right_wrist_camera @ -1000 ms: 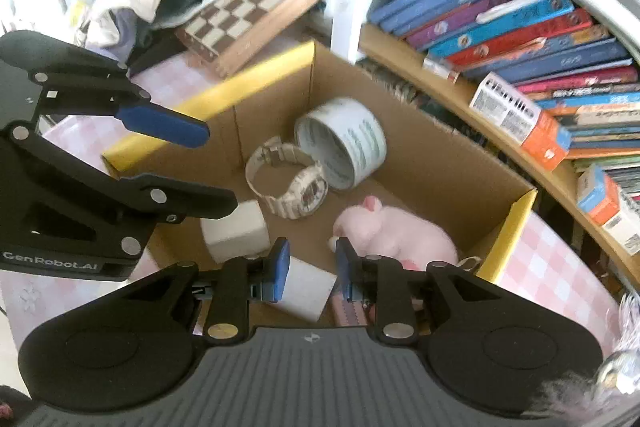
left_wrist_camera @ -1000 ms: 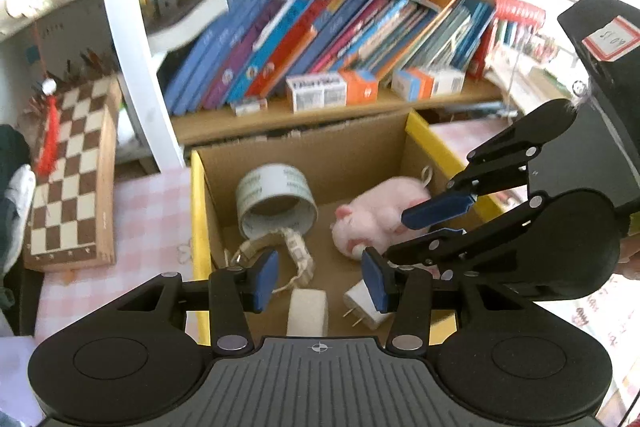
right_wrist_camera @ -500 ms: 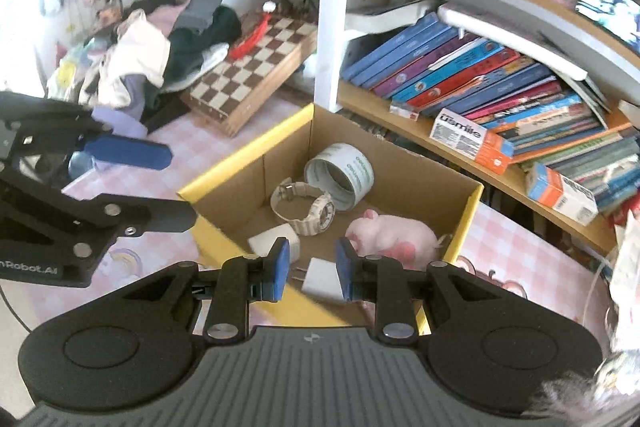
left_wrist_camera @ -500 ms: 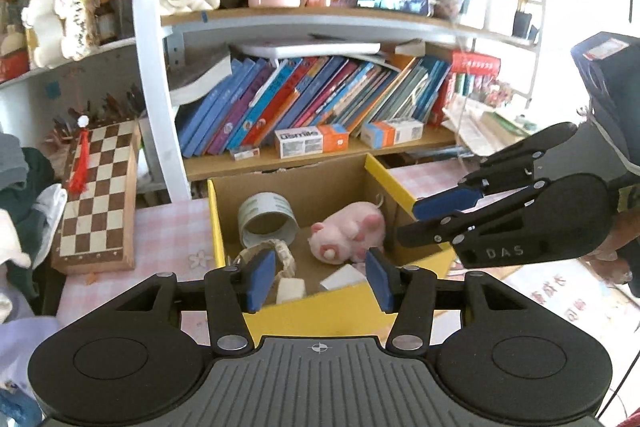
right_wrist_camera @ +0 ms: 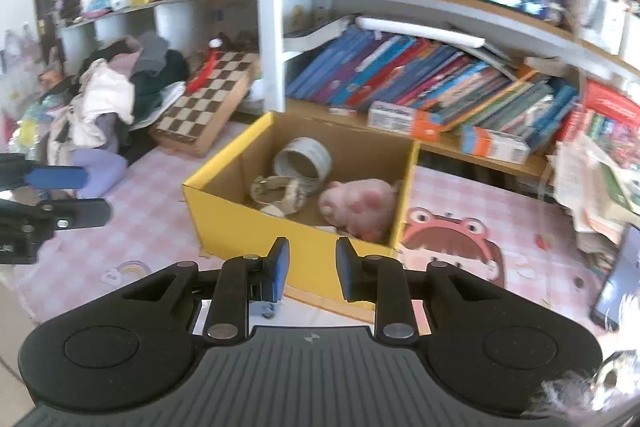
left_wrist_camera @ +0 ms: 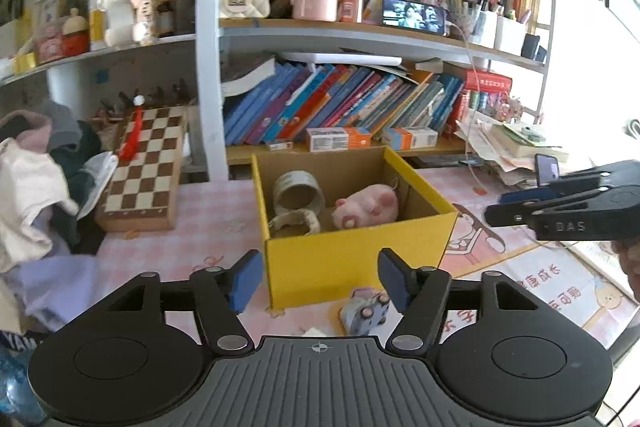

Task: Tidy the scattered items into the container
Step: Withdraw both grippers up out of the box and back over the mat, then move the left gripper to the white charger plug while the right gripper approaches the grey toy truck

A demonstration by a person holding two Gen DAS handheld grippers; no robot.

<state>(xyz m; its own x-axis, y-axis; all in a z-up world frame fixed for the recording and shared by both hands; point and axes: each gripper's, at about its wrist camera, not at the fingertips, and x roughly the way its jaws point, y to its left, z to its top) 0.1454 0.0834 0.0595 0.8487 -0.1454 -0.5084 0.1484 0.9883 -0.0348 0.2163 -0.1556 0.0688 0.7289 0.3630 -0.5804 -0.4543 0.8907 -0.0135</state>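
Note:
A yellow cardboard box (left_wrist_camera: pixel 352 259) (right_wrist_camera: pixel 240 215) stands on the pink checked table. Inside it lie a tape roll (left_wrist_camera: pixel 298 189) (right_wrist_camera: pixel 304 163), a pale watch (left_wrist_camera: pixel 296 223) (right_wrist_camera: pixel 278 191) and a pink pig plush (left_wrist_camera: pixel 368 207) (right_wrist_camera: pixel 360 203). A small toy car (left_wrist_camera: pixel 366 309) (right_wrist_camera: pixel 262 307) sits on the table before the box's front wall, partly hidden in the right wrist view. My left gripper (left_wrist_camera: pixel 319 281) (right_wrist_camera: pixel 52 195) is open and empty, just short of the box. My right gripper (right_wrist_camera: pixel 312 269) (left_wrist_camera: pixel 520 205) is narrowly open, holding nothing.
A chessboard (left_wrist_camera: pixel 140 171) and a heap of clothes (left_wrist_camera: pixel 32 187) lie to the left of the box. Behind it runs a bookshelf with leaning books (left_wrist_camera: pixel 340 107). Stacked papers (left_wrist_camera: pixel 512 147) and a phone (right_wrist_camera: pixel 616 287) occupy the right side.
Both grippers have pulled back and up from inside the box, which now appears farther off. The left jaws have spread somewhat wider. The toy car has come into view.

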